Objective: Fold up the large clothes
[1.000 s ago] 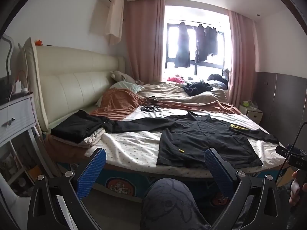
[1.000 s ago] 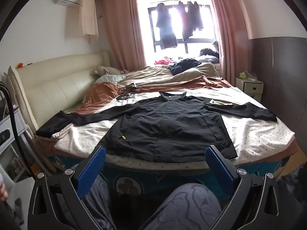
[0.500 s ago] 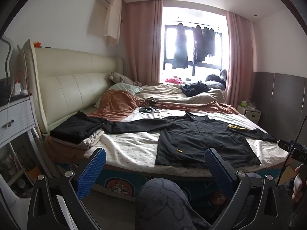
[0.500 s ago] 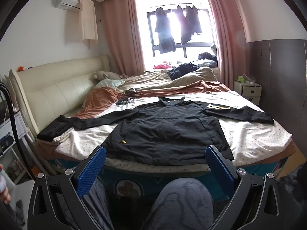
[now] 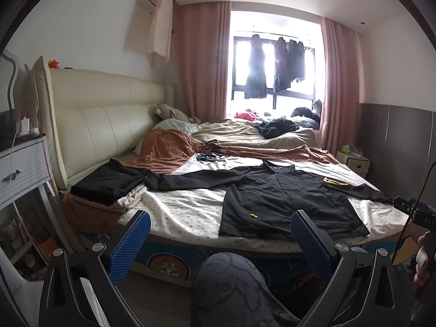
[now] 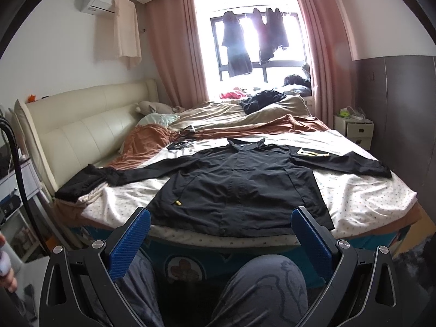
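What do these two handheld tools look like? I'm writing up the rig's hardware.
Both the left tool and the right tool look alike: black angular plastic frames with silver screws, and two fingers faced with blue, finely textured pads. A black cable runs beside the left tool.

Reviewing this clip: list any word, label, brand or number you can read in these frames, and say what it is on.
"DAS": white letters on the black device at the right edge of the left wrist view; cut off, rest unreadable.
Air conditioner: a small sticker, too small to read.
Black jacket: yellow shoulder patch, no legible text.
Nothing else readable.
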A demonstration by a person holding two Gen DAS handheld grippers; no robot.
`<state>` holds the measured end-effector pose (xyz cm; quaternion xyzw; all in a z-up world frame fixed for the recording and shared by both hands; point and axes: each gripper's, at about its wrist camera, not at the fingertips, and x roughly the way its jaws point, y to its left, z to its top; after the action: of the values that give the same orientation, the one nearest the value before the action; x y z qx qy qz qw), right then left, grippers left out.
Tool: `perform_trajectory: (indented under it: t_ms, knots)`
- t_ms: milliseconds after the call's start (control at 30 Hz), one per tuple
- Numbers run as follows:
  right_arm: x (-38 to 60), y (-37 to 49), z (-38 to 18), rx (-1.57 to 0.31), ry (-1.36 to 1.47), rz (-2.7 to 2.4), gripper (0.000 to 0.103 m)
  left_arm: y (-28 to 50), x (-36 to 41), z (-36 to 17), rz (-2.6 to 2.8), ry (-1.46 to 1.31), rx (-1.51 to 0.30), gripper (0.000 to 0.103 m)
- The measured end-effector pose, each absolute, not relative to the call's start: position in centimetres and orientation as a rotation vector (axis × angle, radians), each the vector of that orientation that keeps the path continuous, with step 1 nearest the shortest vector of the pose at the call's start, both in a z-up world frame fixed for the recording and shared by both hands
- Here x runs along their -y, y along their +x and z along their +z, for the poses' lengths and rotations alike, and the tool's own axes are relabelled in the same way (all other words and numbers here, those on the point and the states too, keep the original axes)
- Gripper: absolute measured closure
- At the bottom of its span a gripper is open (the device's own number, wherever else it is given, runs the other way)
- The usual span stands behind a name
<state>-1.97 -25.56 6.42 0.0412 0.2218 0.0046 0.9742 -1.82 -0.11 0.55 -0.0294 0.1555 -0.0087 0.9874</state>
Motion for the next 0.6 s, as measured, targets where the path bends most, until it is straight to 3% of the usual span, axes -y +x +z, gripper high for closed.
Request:
perform_trajectory:
  t_ms: [600]
  knots:
    - [25.29,-1.48,6.32,-0.452,0.095,0.006,0.0,-1.78,0.22,0.34,-0.016,-0.06,-0.314,0.0]
